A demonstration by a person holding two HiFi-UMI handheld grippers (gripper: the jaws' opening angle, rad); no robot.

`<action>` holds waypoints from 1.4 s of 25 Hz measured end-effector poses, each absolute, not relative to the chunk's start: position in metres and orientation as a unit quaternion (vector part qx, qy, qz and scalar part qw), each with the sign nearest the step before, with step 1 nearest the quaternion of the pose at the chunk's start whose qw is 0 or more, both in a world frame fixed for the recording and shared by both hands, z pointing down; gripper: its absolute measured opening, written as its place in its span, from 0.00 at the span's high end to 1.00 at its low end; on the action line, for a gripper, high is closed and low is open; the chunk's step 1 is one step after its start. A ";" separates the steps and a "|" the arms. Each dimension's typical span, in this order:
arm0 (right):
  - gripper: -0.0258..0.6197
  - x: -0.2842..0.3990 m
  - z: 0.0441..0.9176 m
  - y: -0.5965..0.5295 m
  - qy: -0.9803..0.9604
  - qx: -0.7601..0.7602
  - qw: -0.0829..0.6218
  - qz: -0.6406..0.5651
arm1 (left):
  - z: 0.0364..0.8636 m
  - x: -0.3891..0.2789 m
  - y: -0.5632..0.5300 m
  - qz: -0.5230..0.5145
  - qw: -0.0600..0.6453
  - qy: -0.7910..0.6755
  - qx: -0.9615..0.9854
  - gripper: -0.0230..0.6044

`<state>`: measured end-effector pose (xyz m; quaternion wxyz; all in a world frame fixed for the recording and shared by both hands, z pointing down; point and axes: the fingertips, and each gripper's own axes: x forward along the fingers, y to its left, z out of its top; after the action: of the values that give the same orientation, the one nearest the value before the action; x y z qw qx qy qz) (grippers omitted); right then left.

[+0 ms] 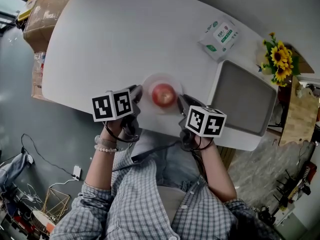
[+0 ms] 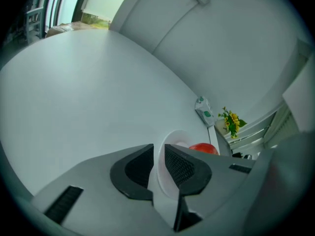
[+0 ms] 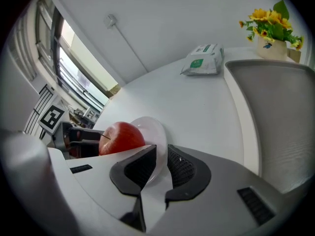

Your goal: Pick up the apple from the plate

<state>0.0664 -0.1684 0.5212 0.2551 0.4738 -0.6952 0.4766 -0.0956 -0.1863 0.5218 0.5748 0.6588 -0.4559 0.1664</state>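
Note:
A red apple (image 1: 163, 94) lies on a small white plate (image 1: 150, 81) near the front edge of the white table (image 1: 115, 39). My left gripper (image 1: 136, 96) is at the plate's left side and my right gripper (image 1: 181, 103) at its right side. In the left gripper view the jaws (image 2: 158, 152) stand close together with the plate's rim (image 2: 160, 173) between them, and the apple (image 2: 203, 148) shows just beyond. The right gripper (image 3: 161, 152) likewise pinches the plate's rim (image 3: 153, 130), with the apple (image 3: 121, 137) to the left of it.
A pack of wet wipes (image 1: 218, 36) lies at the back right. A grey rectangular tray (image 1: 243, 98) fills the table's right end, and a pot of sunflowers (image 1: 277, 59) stands beyond it. A cardboard box (image 1: 45, 11) sits off the table's far left.

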 end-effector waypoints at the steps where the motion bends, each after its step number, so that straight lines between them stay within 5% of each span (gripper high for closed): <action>1: 0.87 0.069 0.517 -0.171 -0.701 0.480 0.252 0.463 | 0.517 -0.100 -0.189 0.160 0.567 -0.465 0.661 0.88; 6: 0.88 0.081 0.476 -0.178 -0.740 0.498 0.228 0.390 | 0.479 -0.117 -0.192 0.133 0.518 -0.497 0.683 0.88; 20: 0.91 0.121 0.321 -0.179 -0.822 0.522 0.178 0.142 | 0.337 -0.046 -0.188 0.098 0.221 -0.494 0.835 0.95; 35: 0.91 0.125 0.244 -0.186 -0.865 0.487 0.121 0.018 | 0.265 0.021 -0.184 0.083 0.102 -0.459 0.879 0.95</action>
<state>0.1247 -0.1856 0.2440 0.1205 0.4874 -0.8647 0.0177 0.0209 -0.1840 0.2648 0.1017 0.8788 -0.4589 0.0831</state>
